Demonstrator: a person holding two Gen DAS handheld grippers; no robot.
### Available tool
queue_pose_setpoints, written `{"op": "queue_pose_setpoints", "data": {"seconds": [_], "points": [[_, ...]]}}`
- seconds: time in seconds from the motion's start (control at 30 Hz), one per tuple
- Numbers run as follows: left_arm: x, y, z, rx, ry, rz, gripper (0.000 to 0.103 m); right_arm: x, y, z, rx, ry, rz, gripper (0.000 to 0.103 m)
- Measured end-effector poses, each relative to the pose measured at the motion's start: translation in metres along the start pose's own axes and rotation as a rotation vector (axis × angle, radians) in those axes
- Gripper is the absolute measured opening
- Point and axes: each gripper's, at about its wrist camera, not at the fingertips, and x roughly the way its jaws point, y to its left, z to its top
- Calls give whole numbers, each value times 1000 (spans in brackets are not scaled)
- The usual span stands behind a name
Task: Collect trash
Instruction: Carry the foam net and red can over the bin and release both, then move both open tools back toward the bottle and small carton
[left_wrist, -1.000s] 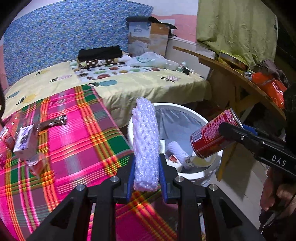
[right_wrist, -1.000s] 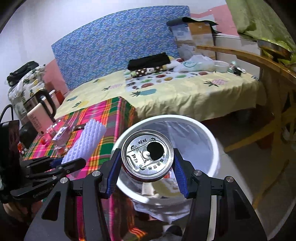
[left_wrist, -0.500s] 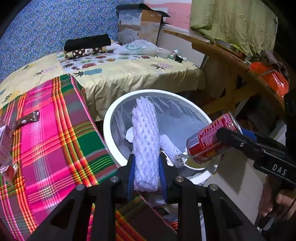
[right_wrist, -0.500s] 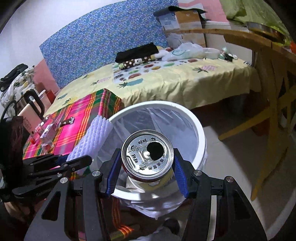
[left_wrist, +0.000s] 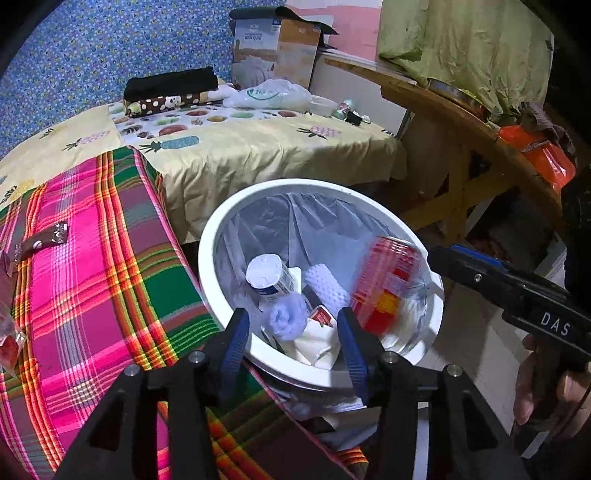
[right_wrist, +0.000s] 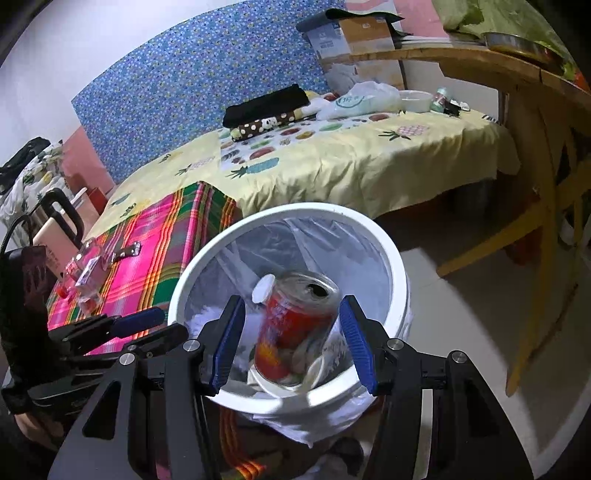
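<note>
Left wrist view is showing the left gripper (left_wrist: 291, 332) with its fingers spread wide and holding nothing, hanging over the near rim of the white bin (left_wrist: 221, 236). A foam net sleeve (left_wrist: 327, 286) is lying inside the bin among other trash, beside a white-capped bottle (left_wrist: 267, 277). The red can (left_wrist: 384, 284) is blurring with motion just inside the bin's right wall, free of any grip. In the right wrist view the right gripper (right_wrist: 291, 341) is also standing wide open, and the can (right_wrist: 295, 325) is tumbling below and between its fingers, top tilted up and away.

Judging from this, both pieces are now in the bin, so the coming move likely turns toward what is lying on the plaid table (left_wrist: 92, 258): a brown wrapper (left_wrist: 40, 242) is sitting far left of the left fingers, its long axis running slantwise. The left gripper is looking the nearer one.
</note>
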Motion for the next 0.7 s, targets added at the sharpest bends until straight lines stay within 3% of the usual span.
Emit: {"op": "queue_pose_setpoints", "data": {"seconds": [0.4, 0.7], "points": [[-23, 11, -8, -17, -32, 29, 53, -10, 12, 0, -26, -20, 9, 55], [-56, 22, -20, -37, -85, 86, 53, -23, 43, -7, -98, -24, 37, 55]]}}
